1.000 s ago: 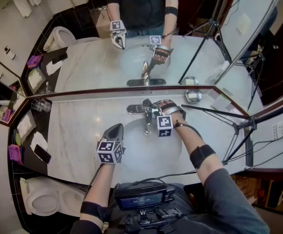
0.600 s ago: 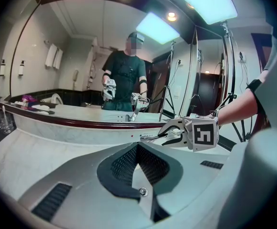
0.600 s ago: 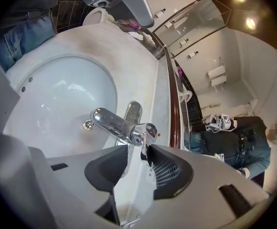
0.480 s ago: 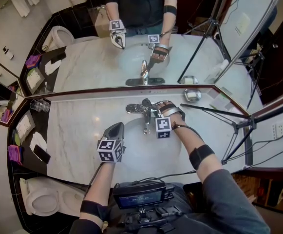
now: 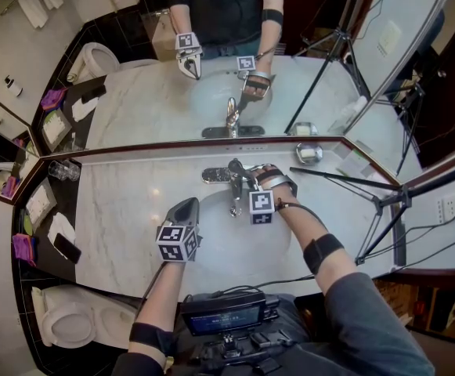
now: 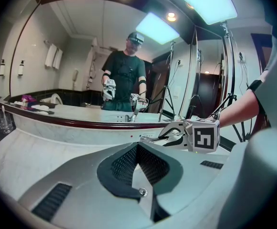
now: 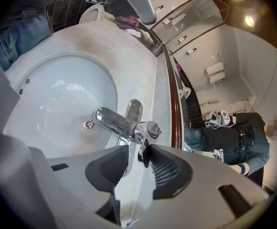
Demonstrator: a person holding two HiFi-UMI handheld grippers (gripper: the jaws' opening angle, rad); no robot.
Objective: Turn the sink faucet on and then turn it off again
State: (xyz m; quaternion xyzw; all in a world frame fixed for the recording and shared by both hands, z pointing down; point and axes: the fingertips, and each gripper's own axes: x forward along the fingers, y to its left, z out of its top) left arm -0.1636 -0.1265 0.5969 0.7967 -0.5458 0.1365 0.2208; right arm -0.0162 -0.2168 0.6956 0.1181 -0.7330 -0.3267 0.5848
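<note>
At the far left of the surface [image 5: 125, 210], a drinking glass [image 5: 65, 169] and a dark phone [image 5: 68, 247] are seen, well apart from the work. Nearer the middle, the left hand-held gripper [image 5: 186, 204] is held over the near-left rim of the sink basin [image 5: 227, 249]. Its jaws are pressed together with nothing between them, and it is pointed past the faucet, not at it.

The faucet [image 5: 233, 185] is mounted at the back of the basin under the mirror, with its spout [image 7: 110, 121] reaching out over the bowl. No stream is seen from it, so the water is judged not yet on.

The lever [image 7: 143, 152] is set just right of the faucet body, and its long axis is directed back toward the right hand-held gripper [image 7: 140, 159], clearly the nearer one. The lever is flanked by that gripper's jaws, which are closing. One pad appears close against it, while a gap is still seen at the other.

Further right, a small metal dish [image 5: 311, 154] and a tripod [image 5: 384, 202] are placed clear of the lever's path. Nothing is found in the way.
</note>
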